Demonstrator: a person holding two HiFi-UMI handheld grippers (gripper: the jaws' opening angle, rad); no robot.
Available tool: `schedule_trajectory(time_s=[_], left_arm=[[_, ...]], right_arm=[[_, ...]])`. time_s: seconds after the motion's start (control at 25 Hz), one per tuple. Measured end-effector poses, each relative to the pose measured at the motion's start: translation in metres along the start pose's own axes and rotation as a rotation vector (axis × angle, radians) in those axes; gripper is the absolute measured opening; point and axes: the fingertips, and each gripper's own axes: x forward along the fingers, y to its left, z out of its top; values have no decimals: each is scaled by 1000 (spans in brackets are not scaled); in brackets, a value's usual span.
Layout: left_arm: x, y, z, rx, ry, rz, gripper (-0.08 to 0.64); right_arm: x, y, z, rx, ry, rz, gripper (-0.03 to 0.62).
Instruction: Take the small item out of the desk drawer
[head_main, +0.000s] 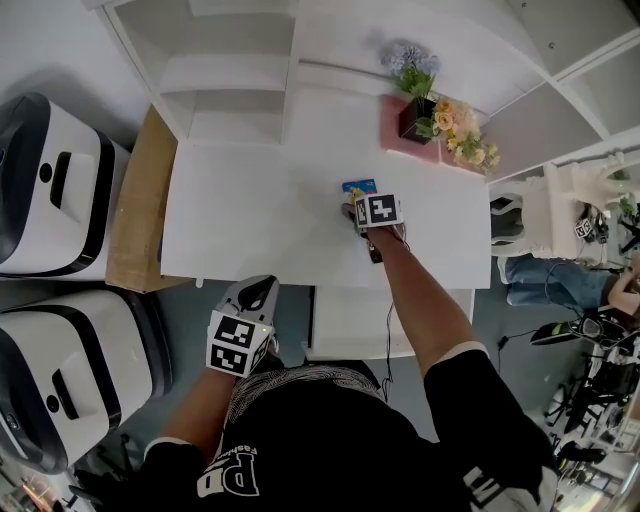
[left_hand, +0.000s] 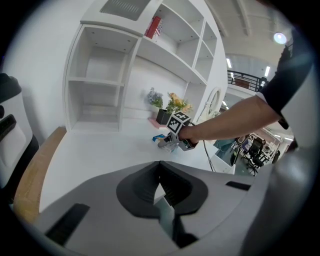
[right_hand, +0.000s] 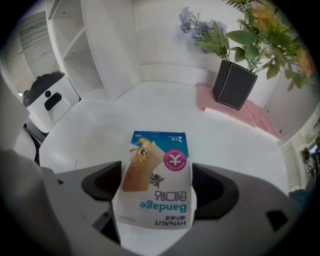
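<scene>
A small bandage box (right_hand: 159, 170), white and blue with a pink round mark, is clamped between the jaws of my right gripper (right_hand: 157, 191), just above the white desk top (head_main: 250, 220). In the head view the box (head_main: 358, 186) pokes out ahead of the right gripper (head_main: 358, 202) near the desk's middle. The left gripper view shows the box (left_hand: 159, 138) small and far off. My left gripper (head_main: 258, 293) hangs below the desk's front edge, left of the pulled-out white drawer (head_main: 350, 325). Its jaws (left_hand: 162, 197) are shut with nothing in them.
A black pot of flowers (head_main: 415, 118) stands on a pink pad (head_main: 395, 135) at the back right of the desk. White shelves (head_main: 230, 70) rise behind. Two white machines (head_main: 50, 190) and a wooden board (head_main: 135, 200) are at the left.
</scene>
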Motion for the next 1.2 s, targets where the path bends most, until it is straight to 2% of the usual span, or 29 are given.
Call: schedule_trajectory(time_s=[0.76,1.2], left_arm=[[-1,-20,4,10,-7,-16,14],[3,-44,14,-12,-38,-33,14]], right_arm=[[-23,-6,-8,-63,-6,-7,428],[-67,-4,-18,-130,-80,15,426]])
